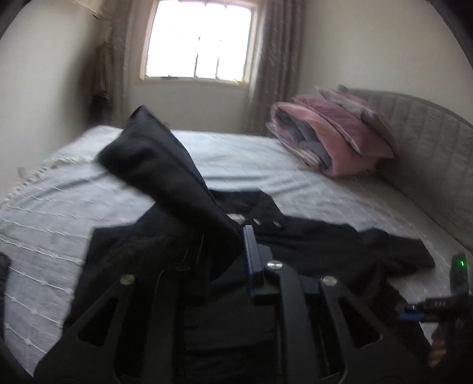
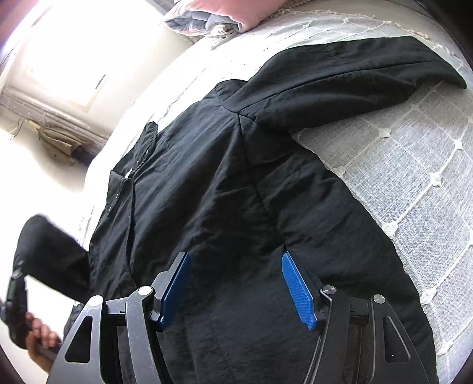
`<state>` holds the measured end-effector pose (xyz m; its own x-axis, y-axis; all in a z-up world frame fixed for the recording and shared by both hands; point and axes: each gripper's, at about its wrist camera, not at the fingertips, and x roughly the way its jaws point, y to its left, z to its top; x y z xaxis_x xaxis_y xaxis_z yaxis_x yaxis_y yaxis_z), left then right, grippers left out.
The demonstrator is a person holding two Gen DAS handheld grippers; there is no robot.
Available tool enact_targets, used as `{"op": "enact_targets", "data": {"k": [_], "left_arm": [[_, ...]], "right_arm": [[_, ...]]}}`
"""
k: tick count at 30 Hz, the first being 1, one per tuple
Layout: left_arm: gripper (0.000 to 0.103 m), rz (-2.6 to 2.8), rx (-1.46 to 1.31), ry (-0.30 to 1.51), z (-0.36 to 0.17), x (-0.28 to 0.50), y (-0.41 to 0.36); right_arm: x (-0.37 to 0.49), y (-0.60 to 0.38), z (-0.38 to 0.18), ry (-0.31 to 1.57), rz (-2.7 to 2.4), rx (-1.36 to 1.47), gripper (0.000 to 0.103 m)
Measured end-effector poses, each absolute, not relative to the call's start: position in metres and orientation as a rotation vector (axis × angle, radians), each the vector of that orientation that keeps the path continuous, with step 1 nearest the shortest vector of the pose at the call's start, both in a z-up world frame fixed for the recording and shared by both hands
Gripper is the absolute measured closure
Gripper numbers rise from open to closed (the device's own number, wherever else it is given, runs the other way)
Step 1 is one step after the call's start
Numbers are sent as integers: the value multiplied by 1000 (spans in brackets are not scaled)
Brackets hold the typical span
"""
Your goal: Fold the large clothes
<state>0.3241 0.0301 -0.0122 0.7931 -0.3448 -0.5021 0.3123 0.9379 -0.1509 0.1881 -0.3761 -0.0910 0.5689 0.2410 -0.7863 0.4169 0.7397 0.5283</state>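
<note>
Our black jacket [image 2: 224,189] lies spread on the bed [image 2: 414,183] for folding. Our left tongs [image 1: 236,245] carry one sleeve [image 1: 165,165] inward, though we cannot tell their grip; the right tongs [image 2: 236,283] hover open above the body.

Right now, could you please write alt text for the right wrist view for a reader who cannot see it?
A black jacket lies spread on a bed covered by a white grid-patterned bedspread, one sleeve stretched out to the side. The right gripper hangs just above the jacket's body, blue-padded jaws apart and holding nothing. A folded pink quilt sits at the bed's far end.
</note>
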Motion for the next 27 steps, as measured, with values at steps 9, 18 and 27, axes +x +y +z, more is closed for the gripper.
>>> {"op": "enact_targets", "data": {"k": [9, 18, 27], "left_arm": [[67, -437, 27, 733, -59, 325, 4], [37, -122, -47, 797, -44, 361, 116], [27, -12, -261, 914, -44, 448, 219]], "right_arm": [[184, -388, -94, 978, -108, 825, 38], [177, -394, -95, 982, -110, 837, 38], [188, -380, -94, 1003, -129, 766, 38]]}}
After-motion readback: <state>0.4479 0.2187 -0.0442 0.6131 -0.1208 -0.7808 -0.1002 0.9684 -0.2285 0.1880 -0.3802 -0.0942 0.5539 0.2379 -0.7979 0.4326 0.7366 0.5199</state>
